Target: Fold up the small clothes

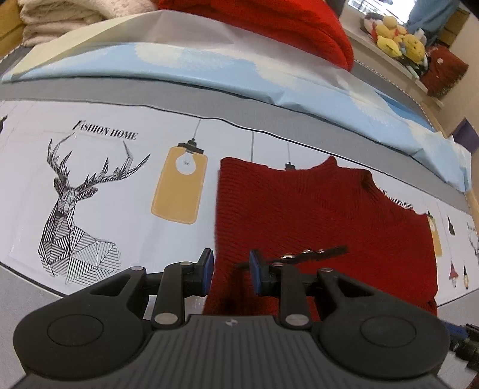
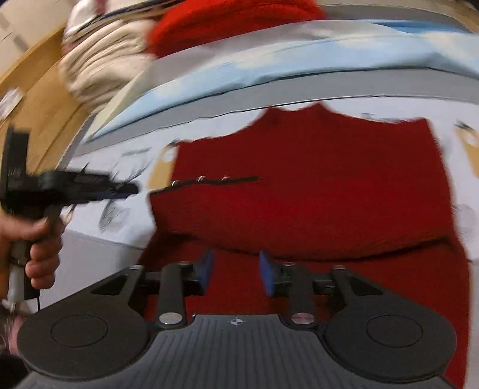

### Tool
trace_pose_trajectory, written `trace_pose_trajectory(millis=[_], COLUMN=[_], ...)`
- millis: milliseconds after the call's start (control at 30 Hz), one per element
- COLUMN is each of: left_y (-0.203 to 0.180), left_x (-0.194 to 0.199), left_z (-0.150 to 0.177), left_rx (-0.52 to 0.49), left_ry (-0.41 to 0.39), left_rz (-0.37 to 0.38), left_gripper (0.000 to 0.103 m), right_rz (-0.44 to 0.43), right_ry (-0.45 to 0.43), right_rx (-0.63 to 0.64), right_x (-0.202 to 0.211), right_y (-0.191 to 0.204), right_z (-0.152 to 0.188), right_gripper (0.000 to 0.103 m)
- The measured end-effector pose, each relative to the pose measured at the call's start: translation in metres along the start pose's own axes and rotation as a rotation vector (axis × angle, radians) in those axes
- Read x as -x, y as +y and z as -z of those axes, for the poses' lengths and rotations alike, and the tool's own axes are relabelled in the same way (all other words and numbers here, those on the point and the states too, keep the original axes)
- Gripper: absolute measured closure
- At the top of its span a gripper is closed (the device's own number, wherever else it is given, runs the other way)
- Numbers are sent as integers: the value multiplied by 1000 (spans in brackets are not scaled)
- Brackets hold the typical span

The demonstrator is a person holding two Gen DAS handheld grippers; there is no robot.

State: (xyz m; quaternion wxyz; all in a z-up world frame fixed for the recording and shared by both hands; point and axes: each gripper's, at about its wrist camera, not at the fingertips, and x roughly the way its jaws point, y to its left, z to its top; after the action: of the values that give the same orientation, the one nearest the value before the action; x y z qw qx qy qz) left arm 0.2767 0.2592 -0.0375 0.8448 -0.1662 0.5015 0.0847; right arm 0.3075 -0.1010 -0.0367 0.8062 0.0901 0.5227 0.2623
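A dark red knit garment (image 1: 323, 215) lies flat on the deer-print tablecloth (image 1: 125, 194), with a black strap with metal snaps (image 1: 308, 254) across it. My left gripper (image 1: 232, 269) hovers at the garment's left edge. Its blue pads (image 1: 208, 269) stand apart, with cloth and the strap's end seen between them and no pinch visible. In the blurred right wrist view the garment (image 2: 314, 179) fills the middle, its near part doubled into a ridge. My right gripper (image 2: 236, 269) is open above that near part, holding nothing. A hand holds the left gripper (image 2: 131, 188) just left of the garment.
A light blue sheet (image 1: 209, 71) lies folded behind the tablecloth. On it sit a bright red knit pile (image 1: 284, 21) and cream towels (image 1: 60, 18). Plush toys (image 1: 398, 39) sit on a shelf at the far right. A wooden edge (image 2: 36, 98) runs along the left.
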Motion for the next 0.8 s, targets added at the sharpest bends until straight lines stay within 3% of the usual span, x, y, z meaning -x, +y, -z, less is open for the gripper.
trace_pose_trajectory(millis=[100,167,300,433,567,633,700,767,800], left_y=[4,4,4,4,0,-7,-27,-46,-50], left_x=[-8,-16,-34,-53,-63,-58,-35,3,18], left_z=[1,4,12,23,33,32,26,17,13], left_rx=[50,78,124,150,140,75,-70,-182,-192], left_ry=[30,60,116,184,217,183,67,-133,-208], left_rz=[33,61,91,52,80,44,-2,8,22], left_gripper=[75,75,74,67,68,97,99,99,99], right_rz=[32,171,124,122,95,108,119,142,157], right_ry=[-90,-47,-49,-54,-59,-62,-67,-82,-97], right_rx=[-108,-240,-452,-434,-454,-459,-475,-493,-500], right_x=[8,-5,-19,-25,-25,-24,-25,-22,-20], right_y=[-39,-64,-96,-91,-96,-97,-101,-106,-108], right_z=[7,7,3,-3,-9,-13,-13,-13,-13], right_gripper=[57,56,56,56,56,56,56,56,56])
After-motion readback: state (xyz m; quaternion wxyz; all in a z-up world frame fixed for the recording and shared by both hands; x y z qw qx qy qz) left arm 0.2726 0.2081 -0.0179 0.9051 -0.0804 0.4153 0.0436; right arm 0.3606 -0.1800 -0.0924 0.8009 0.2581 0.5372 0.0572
